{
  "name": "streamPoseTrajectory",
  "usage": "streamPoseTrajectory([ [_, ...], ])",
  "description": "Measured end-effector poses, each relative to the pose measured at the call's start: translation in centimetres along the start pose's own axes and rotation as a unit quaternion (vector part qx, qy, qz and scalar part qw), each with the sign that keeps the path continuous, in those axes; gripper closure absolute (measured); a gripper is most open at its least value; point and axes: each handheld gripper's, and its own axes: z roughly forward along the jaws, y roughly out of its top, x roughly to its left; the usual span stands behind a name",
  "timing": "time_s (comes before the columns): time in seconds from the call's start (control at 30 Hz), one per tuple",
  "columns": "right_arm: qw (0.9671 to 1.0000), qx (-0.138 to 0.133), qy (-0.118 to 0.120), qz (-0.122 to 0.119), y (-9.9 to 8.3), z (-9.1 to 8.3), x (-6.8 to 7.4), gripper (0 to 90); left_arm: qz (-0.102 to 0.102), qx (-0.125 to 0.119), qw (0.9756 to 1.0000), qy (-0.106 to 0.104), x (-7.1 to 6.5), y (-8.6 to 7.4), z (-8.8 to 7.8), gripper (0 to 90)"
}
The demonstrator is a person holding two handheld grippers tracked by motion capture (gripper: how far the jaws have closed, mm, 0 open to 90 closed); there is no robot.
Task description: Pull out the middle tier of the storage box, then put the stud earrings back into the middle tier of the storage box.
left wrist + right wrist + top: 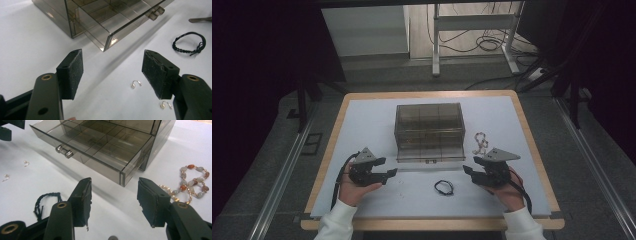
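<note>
White mat (377, 125) over a wood-edged table, dark floor and cables beyond. At the middle of the mat, a smoky clear drawer box (429, 131), its bottom drawer (100, 152) pulled out toward the near edge, divided into compartments, small handle (64, 151) at the front. Left gripper (388, 167) low on the mat, left of the drawer front and well apart from it, jaws wide and holding nothing, pointing right toward the middle. Right gripper (468, 171) opposite, right of the drawer front, jaws likewise spread wide with nothing between them, pointing left. Between the two grippers, near the front edge of the mat, a black cord bracelet (444, 187), closer to the right gripper than to the left, touched by neither. In the left gripper view, two small pearl earrings (136, 84) on the mat: one in the gap between the pads, the other (165, 105) just beside the pad (157, 72) at the right side of that view, neither pressed by a pad. Drawer corner ahead of those jaws, bracelet (190, 43) farther off, up and right. In the right gripper view, drawer corner straight ahead of the open jaws, beaded bracelet (193, 182) with orange and grey stones just beyond the pad at the right side of that view, black cord bracelet (46, 201) behind the other pad, earrings (26, 163) far off by the left gripper. From above, beaded bracelet (481, 142) right of the box, just behind the right gripper.
</note>
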Motion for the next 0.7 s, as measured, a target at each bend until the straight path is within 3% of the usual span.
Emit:
streamPoseTrajectory([
  [0.2,1.0,-0.004,0.008,0.0,-0.6,-1.0,0.2,44.6,0.005,0.01,0.9999,0.012,-0.1,-0.5,-0.7,34.8],
  [0.5,1.0,0.0,0.008,0.004,-1.3,-1.5,-0.1,43.2,0.003,0.017,0.9998,0.008,0.0,-0.3,-1.2,36.9],
  [0.7,1.0,-0.002,0.008,0.002,-1.3,-1.7,0.0,42.4,0.001,0.011,0.9998,0.018,0.1,-0.1,-2.2,37.0],
])
